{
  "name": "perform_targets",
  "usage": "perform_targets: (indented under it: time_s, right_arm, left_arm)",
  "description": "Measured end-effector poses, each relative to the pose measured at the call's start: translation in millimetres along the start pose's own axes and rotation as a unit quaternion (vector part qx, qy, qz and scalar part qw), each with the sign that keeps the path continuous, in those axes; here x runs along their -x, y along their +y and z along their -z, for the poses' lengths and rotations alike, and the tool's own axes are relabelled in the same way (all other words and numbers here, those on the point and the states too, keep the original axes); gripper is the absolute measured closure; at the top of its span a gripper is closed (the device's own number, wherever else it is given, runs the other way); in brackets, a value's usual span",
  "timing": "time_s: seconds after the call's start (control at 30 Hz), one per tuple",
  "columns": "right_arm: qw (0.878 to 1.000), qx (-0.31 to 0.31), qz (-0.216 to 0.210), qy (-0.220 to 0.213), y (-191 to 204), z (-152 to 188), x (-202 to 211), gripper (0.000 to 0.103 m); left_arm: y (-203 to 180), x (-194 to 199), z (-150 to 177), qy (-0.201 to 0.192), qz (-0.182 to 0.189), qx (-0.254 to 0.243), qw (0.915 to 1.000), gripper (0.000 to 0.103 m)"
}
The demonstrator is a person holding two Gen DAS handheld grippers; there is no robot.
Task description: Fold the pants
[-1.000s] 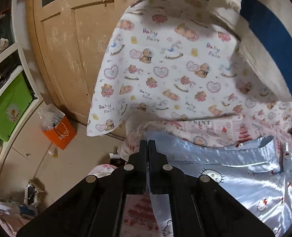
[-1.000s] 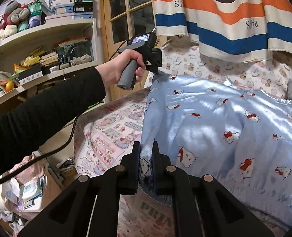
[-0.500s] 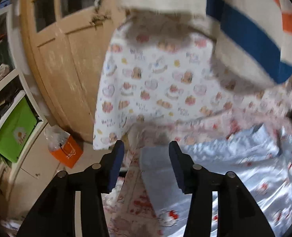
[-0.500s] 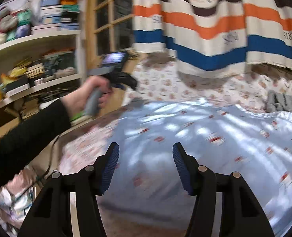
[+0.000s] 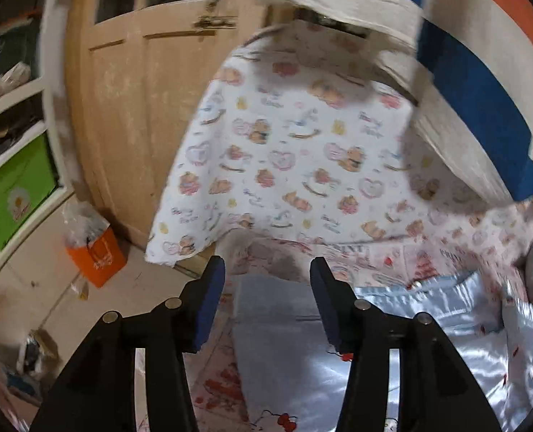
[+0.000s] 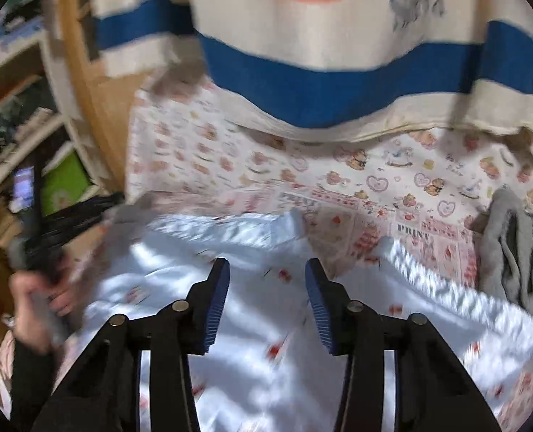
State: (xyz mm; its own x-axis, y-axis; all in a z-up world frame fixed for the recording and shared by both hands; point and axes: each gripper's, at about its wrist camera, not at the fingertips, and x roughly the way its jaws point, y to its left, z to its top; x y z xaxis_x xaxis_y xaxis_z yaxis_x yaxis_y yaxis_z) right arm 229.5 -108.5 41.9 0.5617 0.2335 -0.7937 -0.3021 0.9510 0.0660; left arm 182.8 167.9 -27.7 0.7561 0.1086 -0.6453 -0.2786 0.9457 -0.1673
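Lived-in home, likely a bedroom or spare room doubling as storage. Worn wooden door [image 5: 137,115] with glazed upper panes and a metal latch. White open shelving [image 5: 10,108] crammed with oddments, a green box [image 5: 10,194] on a lower shelf. Orange paper bag [image 5: 99,259] and loose clutter on a pale floor. Work surface draped in a teddy-bear print sheet [image 5: 284,165]; a striped towel [image 6: 320,57] hangs above. Grey garment [image 6: 518,252] heaped aside; motion blur hides shelf contents
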Motion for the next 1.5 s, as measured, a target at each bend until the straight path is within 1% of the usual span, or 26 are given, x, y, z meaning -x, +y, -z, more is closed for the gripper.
perform_targets:
  time_s: [0.1,0.2,0.27,0.37,0.4,0.43,0.47,0.5,0.57,0.67,0.77,0.87,0.93,1.0,1.03,1.1,1.17,1.2,1.3,1.37,1.4,1.47,1.5]
  right_arm:
    - [1.000,-0.010,0.011,0.024,-8.9,-18.6,-41.0,0.058]
    - [0.999,-0.006,0.036,0.038,-11.2,-26.8,-73.7,0.058]
    - [0.998,-0.001,0.036,0.049,-10.0,-27.6,-86.2,0.058]
    - [0.998,0.017,0.038,0.051,-3.1,-27.3,-98.3,0.059]
    - [0.998,0.024,0.037,0.052,-0.2,-26.5,-99.8,0.061]
    - [0.997,0.030,0.031,0.059,2.4,-25.3,-103.4,0.072]
    - [0.997,0.033,0.023,0.068,3.2,-24.2,-107.1,0.087]
    - [0.996,0.033,0.017,0.077,4.1,-23.0,-110.6,0.096]
    - [0.997,0.027,0.032,0.067,3.2,-23.1,-110.2,0.098]
    - [0.997,0.014,0.071,0.035,-5.2,-31.3,-107.0,0.099]
    - [0.996,-0.006,0.075,0.042,-15.6,-39.7,-114.4,0.099]
    - [0.996,-0.010,0.071,0.054,-20.2,-41.8,-125.5,0.099]
    - [0.996,-0.011,0.076,0.050,-20.8,-39.6,-127.9,0.099]
    - [0.996,-0.023,0.068,0.046,-24.0,-37.9,-126.7,0.092]
    - [0.996,-0.032,0.071,0.042,-26.0,-37.5,-123.6,0.089]
    - [0.996,-0.045,0.072,0.021,-32.6,-37.2,-111.1,0.072]
    - [0.996,-0.049,0.071,-0.003,-41.8,-35.0,-87.3,0.063]
    - [0.996,-0.045,0.070,-0.013,-44.4,-33.6,-77.5,0.062]
    - [0.994,-0.022,0.088,-0.053,-55.0,-23.7,-32.8,0.059]
    - [0.993,-0.021,0.089,-0.077,-69.3,-10.3,3.5,0.054]
    - [0.992,-0.025,0.090,-0.083,-75.7,-6.6,15.3,0.053]
    - [0.990,-0.046,0.091,-0.096,-100.5,10.2,51.1,0.053]
    - [0.989,-0.054,0.091,-0.099,-109.5,16.2,61.8,0.053]
  left_arm:
    - [4.8,-3.6,2.2,0.009,-0.011,0.004,0.9999,0.055]
    - [7.0,-6.7,2.8,0.003,-0.042,0.005,0.9991,0.055]
    - [8.7,-10.4,4.0,0.010,-0.048,0.005,0.9988,0.055]
    - [9.2,-10.0,5.4,0.009,-0.050,0.007,0.9987,0.055]
    - [8.2,-9.3,5.3,0.007,-0.052,0.004,0.9986,0.055]
    - [7.3,-8.6,5.2,0.004,-0.057,0.001,0.9984,0.054]
    - [6.9,-7.8,5.1,0.002,-0.059,-0.001,0.9983,0.054]
    - [6.8,-7.0,5.1,0.000,-0.058,0.000,0.9983,0.054]
    - [7.8,-6.8,5.2,0.000,-0.055,0.002,0.9985,0.054]
    - [8.4,-7.3,5.1,0.002,-0.053,0.005,0.9986,0.054]
    - [8.3,-9.8,6.0,0.009,-0.051,0.004,0.9986,0.054]
    - [5.0,-17.4,7.7,0.026,-0.055,-0.005,0.9981,0.054]
    - [1.8,-23.7,10.0,0.040,-0.066,-0.020,0.9968,0.054]
    - [-0.5,-26.6,12.3,0.047,-0.073,-0.030,0.9958,0.054]
    - [-1.1,-25.8,12.5,0.045,-0.072,-0.031,0.9959,0.054]
    - [-1.0,-20.5,12.4,0.032,-0.072,-0.031,0.9965,0.054]
    - [-1.5,-14.4,10.5,0.016,-0.067,-0.031,0.9972,0.054]
    - [-2.0,-11.1,9.6,0.009,-0.061,-0.030,0.9976,0.054]
    - [-5.9,-3.0,7.1,-0.017,-0.048,-0.036,0.9981,0.054]
    - [-11.0,1.1,7.0,-0.034,-0.056,-0.049,0.9966,0.054]
    - [-14.5,4.3,7.5,-0.041,-0.049,-0.056,0.9964,0.054]
    - [-23.5,14.3,6.9,-0.061,-0.014,-0.072,0.9954,0.054]
    - [-30.1,19.6,5.9,-0.074,0.000,-0.083,0.9938,0.054]
